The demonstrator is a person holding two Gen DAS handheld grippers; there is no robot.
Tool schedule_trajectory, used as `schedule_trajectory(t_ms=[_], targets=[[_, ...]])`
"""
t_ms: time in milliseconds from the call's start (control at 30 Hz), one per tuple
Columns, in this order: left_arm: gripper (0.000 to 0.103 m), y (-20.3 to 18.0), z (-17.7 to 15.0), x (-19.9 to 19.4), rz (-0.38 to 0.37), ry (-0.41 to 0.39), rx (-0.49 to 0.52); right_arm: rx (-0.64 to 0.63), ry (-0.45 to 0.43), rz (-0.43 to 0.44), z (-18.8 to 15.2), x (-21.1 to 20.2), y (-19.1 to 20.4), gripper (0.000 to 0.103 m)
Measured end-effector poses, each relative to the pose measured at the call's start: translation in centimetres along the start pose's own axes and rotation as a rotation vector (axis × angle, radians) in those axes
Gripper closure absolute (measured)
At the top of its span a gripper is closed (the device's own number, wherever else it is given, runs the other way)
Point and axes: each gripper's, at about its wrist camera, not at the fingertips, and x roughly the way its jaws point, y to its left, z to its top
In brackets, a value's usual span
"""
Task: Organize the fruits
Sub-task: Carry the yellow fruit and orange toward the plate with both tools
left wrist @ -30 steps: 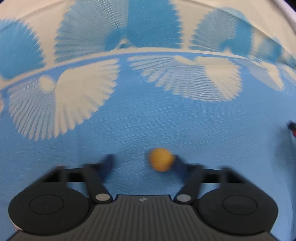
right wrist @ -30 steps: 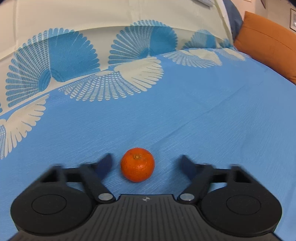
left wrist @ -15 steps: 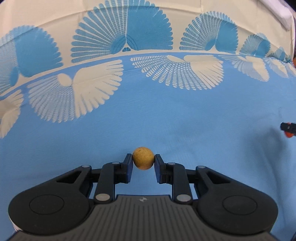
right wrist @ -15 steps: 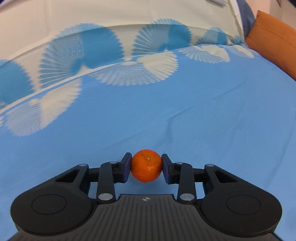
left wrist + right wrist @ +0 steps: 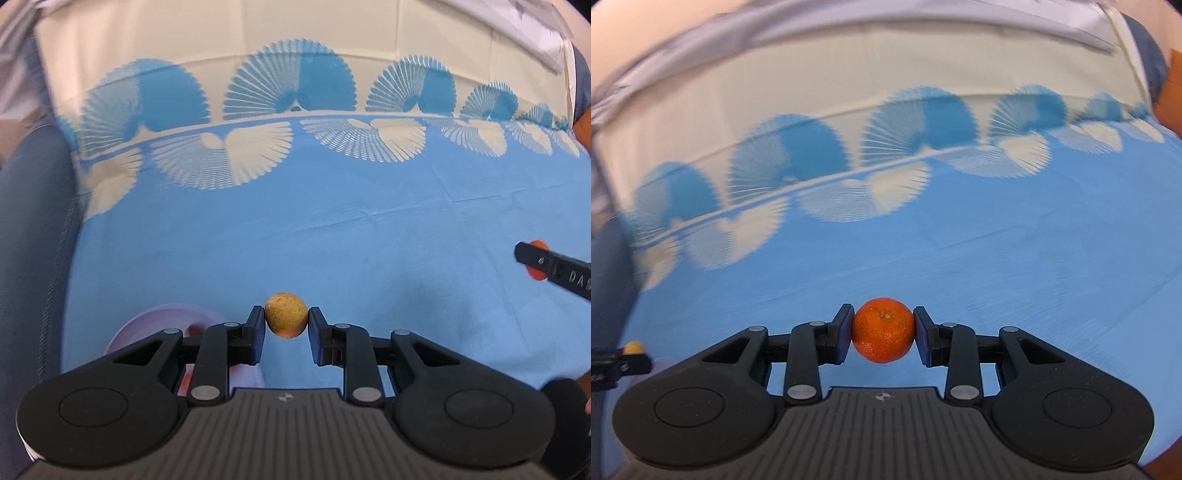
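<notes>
My left gripper is shut on a small round yellow-brown fruit and holds it above the blue cloth. A pale lilac bowl sits just below and left of it, with something red-orange inside, mostly hidden by my fingers. My right gripper is shut on an orange mandarin, lifted off the cloth. The right gripper also shows at the right edge of the left wrist view with the mandarin behind it. The left gripper's tip and its yellow fruit show at the left edge of the right wrist view.
A blue cloth with white fan patterns covers the surface. A dark blue-grey cushion edge runs along the left. An orange cushion lies at the far right. A cream fabric rises behind.
Both grippers closed on their fruits, then lifted them off the cloth. The lilac bowl has come into the left wrist view below the left gripper.
</notes>
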Motion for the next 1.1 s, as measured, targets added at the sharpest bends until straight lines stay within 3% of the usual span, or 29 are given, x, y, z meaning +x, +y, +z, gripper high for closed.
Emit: schedule_trajectory(t_ms=[267, 500, 767, 867, 1100], targets=[[0.076, 4.8, -5.5, -7.8, 0.016, -0.029, -0.073, -0.131, 0.014, 0.158, -3.9, -7.1, 7.6, 0.066], [0.076, 8.8, -10.9, -12.2, 0.065, -0.036, -0.136, -0.274, 0.046, 0.27, -8.2, -11.2, 13.4, 0.066], [0.076, 11.3, -15.8, -14.2, 0.108, -0.025, -0.191, -0.436, 0.057, 0.335, -12.6, -14.3, 16.7, 0.066], [0.076, 11.6, -17.4, -14.3, 0.103, -0.005, -0.207, -0.468, 0.063, 0.379, -13.4, -15.2, 17.0, 0.066], [0.076, 11.8, -18.9, -14.1, 0.094, 0.015, -0.233, -0.507, 0.063, 0.389, -14.2, -16.2, 17.5, 0.066]])
